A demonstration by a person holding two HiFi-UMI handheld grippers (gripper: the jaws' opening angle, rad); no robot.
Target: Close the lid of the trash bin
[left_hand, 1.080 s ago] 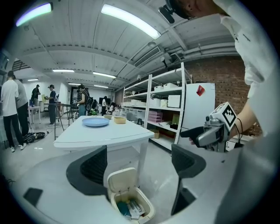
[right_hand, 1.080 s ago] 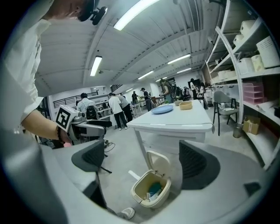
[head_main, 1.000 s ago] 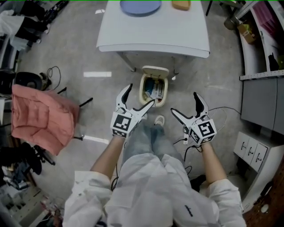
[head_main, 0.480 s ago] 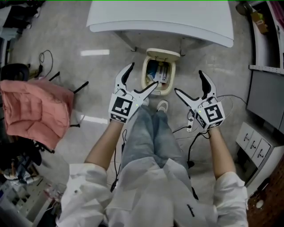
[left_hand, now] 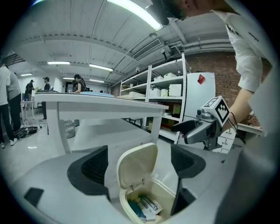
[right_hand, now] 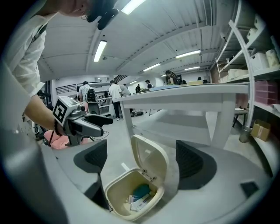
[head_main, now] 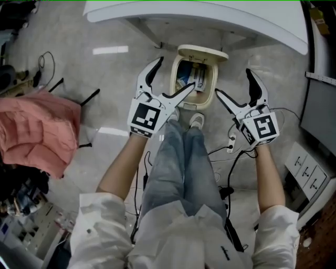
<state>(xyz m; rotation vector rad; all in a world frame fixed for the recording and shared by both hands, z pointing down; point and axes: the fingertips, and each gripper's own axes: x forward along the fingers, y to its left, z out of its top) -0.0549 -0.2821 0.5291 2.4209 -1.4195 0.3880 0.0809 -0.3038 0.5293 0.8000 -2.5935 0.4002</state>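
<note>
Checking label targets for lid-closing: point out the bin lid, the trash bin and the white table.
bin lid [left_hand: 137, 166]: left gripper view, inner face of the raised lid.
trash bin [right_hand: 120, 187]: right gripper view, inner left wall.
white table [head_main: 236, 16]: head view, bare tabletop.

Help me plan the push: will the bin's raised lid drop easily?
The lid stands upright on a small hinge, so it probably swings down freely. It looks thin, rigid, likely light. The small bin holds little, so a hard push might slide it.
</note>
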